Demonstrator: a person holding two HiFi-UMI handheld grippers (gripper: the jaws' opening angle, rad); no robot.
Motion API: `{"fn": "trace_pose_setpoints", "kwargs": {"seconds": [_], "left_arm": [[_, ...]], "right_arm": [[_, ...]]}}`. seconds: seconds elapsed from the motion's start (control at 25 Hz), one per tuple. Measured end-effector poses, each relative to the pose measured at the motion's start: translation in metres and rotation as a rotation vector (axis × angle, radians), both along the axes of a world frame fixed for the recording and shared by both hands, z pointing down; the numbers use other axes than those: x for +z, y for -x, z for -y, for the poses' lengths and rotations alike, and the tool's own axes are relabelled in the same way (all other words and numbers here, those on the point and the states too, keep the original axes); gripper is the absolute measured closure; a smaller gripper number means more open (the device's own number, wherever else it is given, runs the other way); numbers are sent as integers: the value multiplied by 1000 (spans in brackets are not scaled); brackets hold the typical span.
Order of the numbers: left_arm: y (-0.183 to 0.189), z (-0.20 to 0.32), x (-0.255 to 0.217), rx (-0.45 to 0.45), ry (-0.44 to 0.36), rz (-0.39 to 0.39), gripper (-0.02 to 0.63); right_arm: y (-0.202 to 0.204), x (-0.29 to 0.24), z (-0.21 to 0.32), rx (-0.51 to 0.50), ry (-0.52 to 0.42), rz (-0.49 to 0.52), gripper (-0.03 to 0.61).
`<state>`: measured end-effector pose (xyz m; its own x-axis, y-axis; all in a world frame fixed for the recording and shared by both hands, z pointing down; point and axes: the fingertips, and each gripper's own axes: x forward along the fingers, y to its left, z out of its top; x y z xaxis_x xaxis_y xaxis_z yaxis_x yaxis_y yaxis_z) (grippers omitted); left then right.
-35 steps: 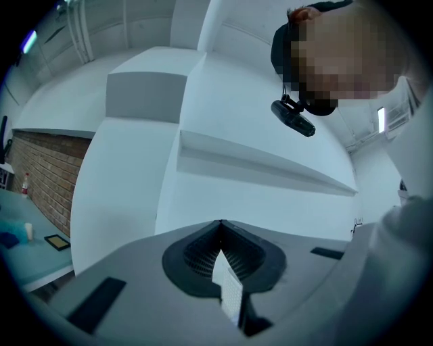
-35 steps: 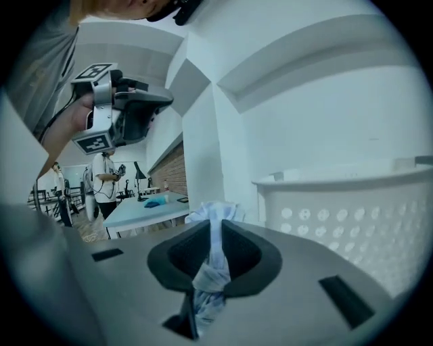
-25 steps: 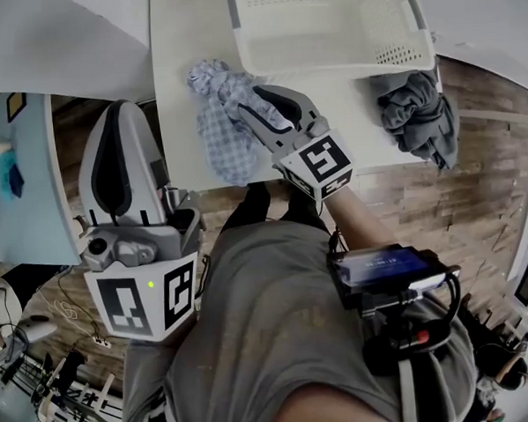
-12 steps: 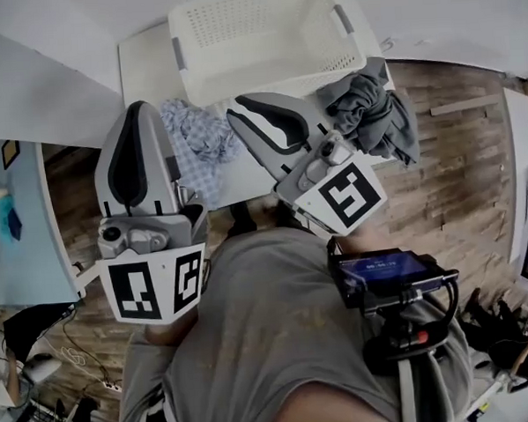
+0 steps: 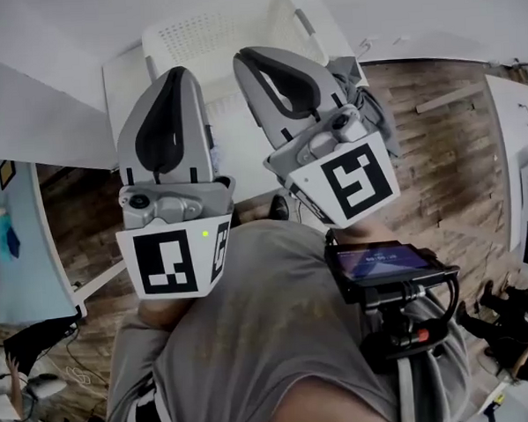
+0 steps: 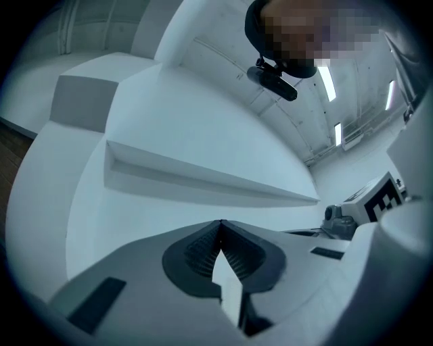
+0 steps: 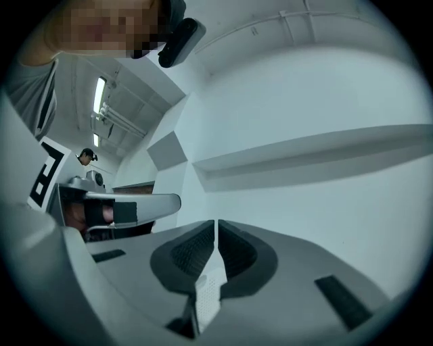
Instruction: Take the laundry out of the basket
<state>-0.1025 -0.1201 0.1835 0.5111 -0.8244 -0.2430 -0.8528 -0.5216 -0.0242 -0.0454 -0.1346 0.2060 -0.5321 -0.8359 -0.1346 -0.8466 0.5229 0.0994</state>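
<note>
**Head view.** The white perforated plastic laundry basket (image 5: 203, 34) is sitting on the white table (image 5: 123, 81) beyond both gripper tips. Its mouth is facing up and its long axis is running left to right, rising a little toward the right. The left gripper (image 5: 176, 72) and the right gripper (image 5: 245, 57) are standing side by side in front of it, blocking most of its near wall. Both are pointing away from the person with their jaws pressed together and nothing in them. A dark grey crumpled garment (image 5: 375, 112) is peeking out just right of the right gripper, at the basket's right end. Wooden plank floor (image 5: 437, 152) is showing further right, and a black chest-mounted device with a screen (image 5: 383, 263) is sitting below the right gripper's marker cube.

A second ago the right gripper was reaching down at a checked cloth in front of the basket. Now it is lifted level with the left gripper, and that cloth is out of sight behind them. The right jaws have just been closing, on nothing.

**Left gripper view.** The left gripper (image 6: 220, 221) is aiming at a white wall ledge (image 6: 203, 179), its pads meeting at the tip and empty.

**Right gripper view.** The right gripper (image 7: 216, 221) is likewise closed and empty, with the left gripper (image 7: 122, 206) just to its left.
</note>
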Motion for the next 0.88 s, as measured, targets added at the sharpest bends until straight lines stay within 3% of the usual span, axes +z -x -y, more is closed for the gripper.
{"fn": "trace_pose_setpoints", "kwargs": {"seconds": [0.32,0.88], "left_arm": [[-26,-3,1,56,-2,-16,606],[-23,4,9,60,20,-17,606]], "right_arm": [[-19,-4,-6,37,-21,-8,571],[-14,4,-1,32,0,-15,572]]}}
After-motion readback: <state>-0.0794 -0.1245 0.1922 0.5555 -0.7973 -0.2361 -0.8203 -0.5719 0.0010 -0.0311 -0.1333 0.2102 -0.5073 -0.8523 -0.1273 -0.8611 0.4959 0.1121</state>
